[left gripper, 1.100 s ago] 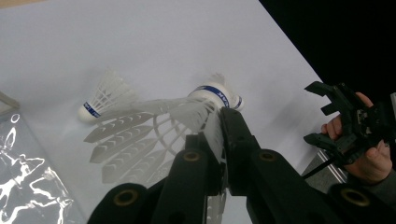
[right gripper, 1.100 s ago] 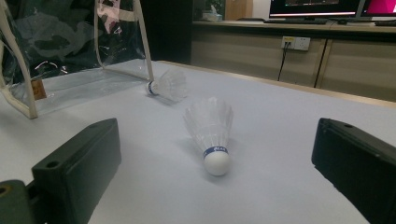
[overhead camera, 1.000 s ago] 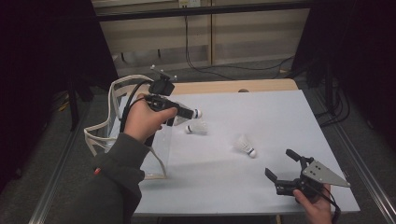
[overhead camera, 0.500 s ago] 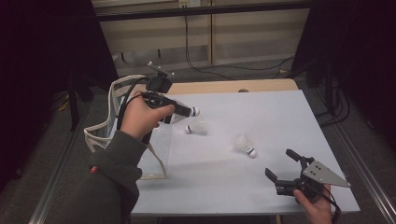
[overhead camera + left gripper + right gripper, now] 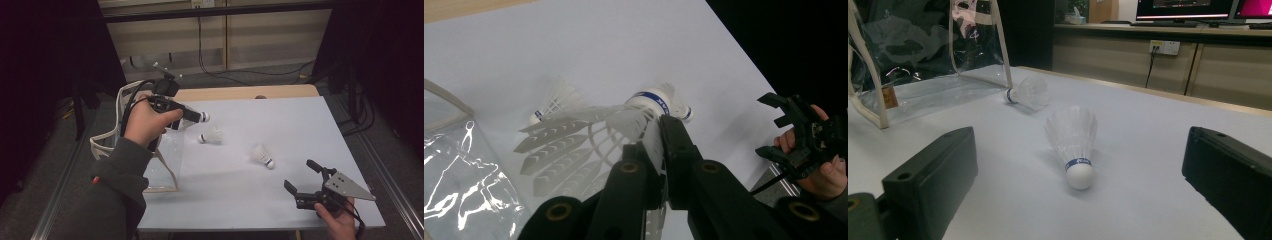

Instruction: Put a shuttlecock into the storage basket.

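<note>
Pinching a feathered shuttlecock (image 5: 624, 125), the left gripper (image 5: 192, 114) hovers; the right gripper (image 5: 306, 181) stays spread beside a rounded cork-tipped one (image 5: 1075, 145).

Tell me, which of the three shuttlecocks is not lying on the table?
The shuttlecock clamped by its feathers in the left gripper; the other two lie on the table.

The held shuttlecock (image 5: 589, 135) showed white, ribbed plastic-looking feathers and a smooth rounded cap with a glossy blue band, pinched between the matt black plastic jaws of the left gripper (image 5: 659, 150). The bag (image 5: 923, 75) was clear glossy film, creased and catching glare, trimmed in pale cloth-like edging. The table (image 5: 280, 200) looked smooth, matt and pale, edged in light wood.
</note>
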The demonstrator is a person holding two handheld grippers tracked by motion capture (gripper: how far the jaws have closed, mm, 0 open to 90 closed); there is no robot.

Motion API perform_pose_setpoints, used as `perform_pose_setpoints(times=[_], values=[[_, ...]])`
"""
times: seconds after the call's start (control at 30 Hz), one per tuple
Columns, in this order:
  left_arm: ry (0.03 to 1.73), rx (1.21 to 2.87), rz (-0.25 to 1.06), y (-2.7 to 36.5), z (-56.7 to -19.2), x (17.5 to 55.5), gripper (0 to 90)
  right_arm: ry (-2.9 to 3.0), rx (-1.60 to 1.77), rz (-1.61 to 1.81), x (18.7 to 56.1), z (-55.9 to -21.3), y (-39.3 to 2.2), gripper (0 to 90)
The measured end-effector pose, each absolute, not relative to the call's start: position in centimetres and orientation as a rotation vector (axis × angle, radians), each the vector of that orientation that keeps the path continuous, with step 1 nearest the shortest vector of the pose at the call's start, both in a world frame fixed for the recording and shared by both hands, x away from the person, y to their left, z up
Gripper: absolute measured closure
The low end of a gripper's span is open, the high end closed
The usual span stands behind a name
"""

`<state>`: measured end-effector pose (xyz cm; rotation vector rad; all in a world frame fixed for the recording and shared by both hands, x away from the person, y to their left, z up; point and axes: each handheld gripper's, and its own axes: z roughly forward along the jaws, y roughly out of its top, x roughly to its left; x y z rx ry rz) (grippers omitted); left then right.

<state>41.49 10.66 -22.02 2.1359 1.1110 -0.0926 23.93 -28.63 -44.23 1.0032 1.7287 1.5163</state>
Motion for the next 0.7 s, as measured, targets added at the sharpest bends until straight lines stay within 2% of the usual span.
perform_pose_setpoints(times=[0.7], values=[[1.125, 2.134, -0.088, 11.27, -21.46, 41.98, 88.0, 1.729, 1.004, 1.523, 23.98, -44.26, -28.69, 1.4]])
